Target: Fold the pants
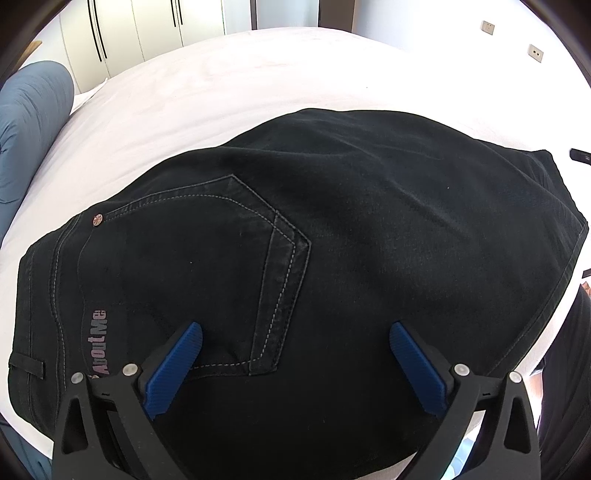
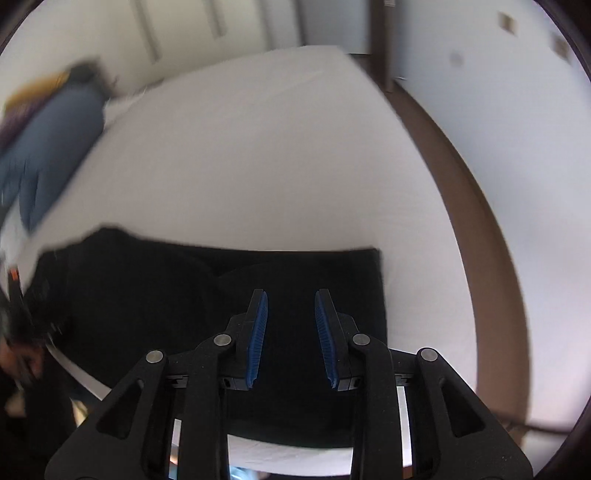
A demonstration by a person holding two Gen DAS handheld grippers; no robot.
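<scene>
Pillow (image 1: 33,129), blue-grey, soft and creased, lies at the far left edge of the bed (image 1: 221,85); the bed sheet is white, smooth, faintly wrinkled. White cupboard doors (image 1: 140,29) with dark vertical handles stand beyond it.

Pants (image 1: 332,240): black denim, matte, lying flat on the sheet near its front edge, folded into a broad rounded slab. Left part shows the waistband with a belt loop (image 1: 27,365), a copper rivet (image 1: 97,219), a pink "AboutMe" label (image 1: 99,341) and a pointed back pocket (image 1: 207,273) outlined in pale double stitching. Right end shows a stitched hem edge.

Left tongs (image 1: 295,350): black frame, ribbed blue pads, spread wide above the pocket area, nothing between them; whether the tips touch the cloth cannot be told.

Right wrist view is motion-blurred. Pants (image 2: 147,295) appear as a dark rectangle with a straight far edge and a square right corner. Right tongs (image 2: 291,325): pads parted by a moderate gap, narrower than the left pair, over the black cloth, gripping nothing. Brown floor strip (image 2: 480,221) runs along the bed's right side.
</scene>
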